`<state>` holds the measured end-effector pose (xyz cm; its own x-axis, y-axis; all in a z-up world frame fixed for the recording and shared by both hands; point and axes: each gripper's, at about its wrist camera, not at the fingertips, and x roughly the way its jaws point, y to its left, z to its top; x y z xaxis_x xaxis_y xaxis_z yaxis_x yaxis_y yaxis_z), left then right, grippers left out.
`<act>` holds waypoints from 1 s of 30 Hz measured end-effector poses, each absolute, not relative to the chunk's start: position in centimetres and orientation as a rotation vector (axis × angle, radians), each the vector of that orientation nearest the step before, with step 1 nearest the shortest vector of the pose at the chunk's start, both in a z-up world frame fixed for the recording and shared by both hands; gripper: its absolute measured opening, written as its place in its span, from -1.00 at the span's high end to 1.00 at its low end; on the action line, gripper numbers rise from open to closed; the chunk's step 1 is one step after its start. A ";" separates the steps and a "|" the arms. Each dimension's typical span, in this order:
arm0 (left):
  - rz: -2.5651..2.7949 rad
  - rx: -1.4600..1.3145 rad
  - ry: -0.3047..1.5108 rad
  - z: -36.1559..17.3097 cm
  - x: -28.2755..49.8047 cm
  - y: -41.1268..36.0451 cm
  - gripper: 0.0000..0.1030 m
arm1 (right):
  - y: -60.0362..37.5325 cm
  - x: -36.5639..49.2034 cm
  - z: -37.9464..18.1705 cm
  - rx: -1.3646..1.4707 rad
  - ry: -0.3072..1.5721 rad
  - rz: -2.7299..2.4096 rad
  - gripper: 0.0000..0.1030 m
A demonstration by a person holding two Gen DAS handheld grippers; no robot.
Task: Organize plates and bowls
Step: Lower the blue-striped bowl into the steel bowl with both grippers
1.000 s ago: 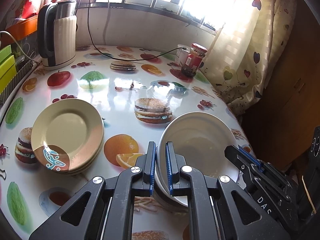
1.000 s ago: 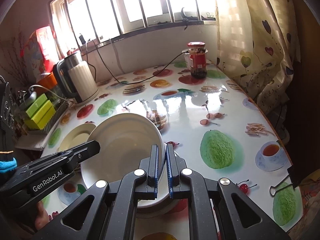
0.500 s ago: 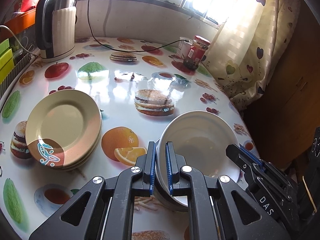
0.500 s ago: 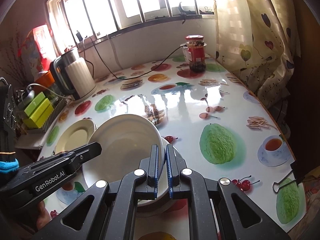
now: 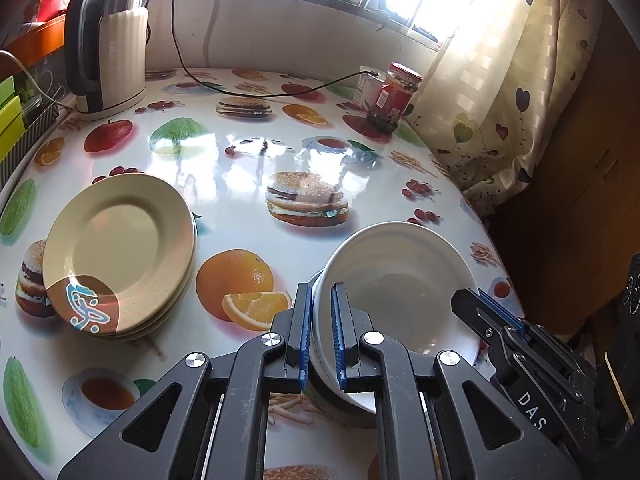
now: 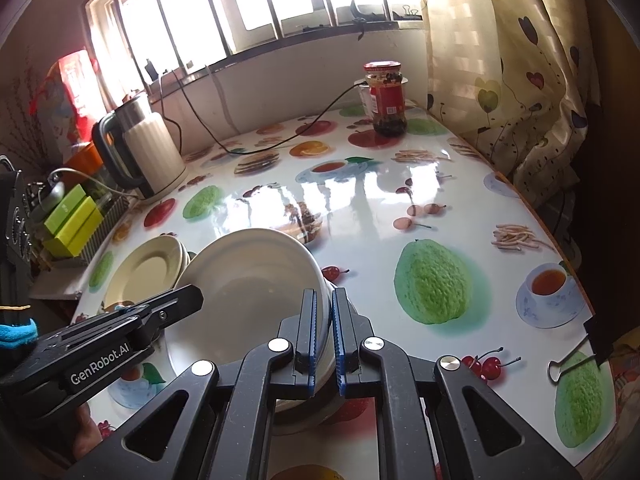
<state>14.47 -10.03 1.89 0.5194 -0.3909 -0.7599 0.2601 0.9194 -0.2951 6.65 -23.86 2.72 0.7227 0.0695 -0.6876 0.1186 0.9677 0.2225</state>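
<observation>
A white bowl (image 5: 396,292) is held tilted near the table's front edge, just over a second bowl (image 5: 340,404) whose lower part shows beneath it. My left gripper (image 5: 320,312) is shut on its left rim. My right gripper (image 6: 325,320) is shut on the opposite rim of the white bowl (image 6: 248,284). Each gripper shows in the other's view, the right gripper (image 5: 480,304) at the right and the left gripper (image 6: 188,300) at the left. A stack of beige plates (image 5: 120,248) with a brown patterned patch lies to the left, apart from the bowl.
An electric kettle (image 5: 108,48) stands at the back left, and its cable (image 5: 256,94) runs across the back of the table to a red-lidded jar (image 5: 394,98). Green boxes (image 6: 74,220) sit in a rack at the left edge. A curtain (image 5: 512,112) hangs at the right.
Both grippers keep their hold on the white bowl's rim, and only the view has shifted slightly.
</observation>
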 end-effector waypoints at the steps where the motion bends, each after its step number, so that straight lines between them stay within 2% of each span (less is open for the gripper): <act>1: -0.391 -0.153 0.950 1.9 14.4 -10.0 0.81 | -23.9 6.7 2.7 0.260 0.767 -0.029 0.83; 25: -0.400 -0.181 0.957 2.1 14.6 -9.9 0.80 | -24.1 6.9 2.1 0.268 0.777 -0.025 0.78; 30: -0.413 -0.196 0.947 2.2 14.5 -9.7 0.80 | -24.2 6.9 2.2 0.283 0.776 -0.020 0.68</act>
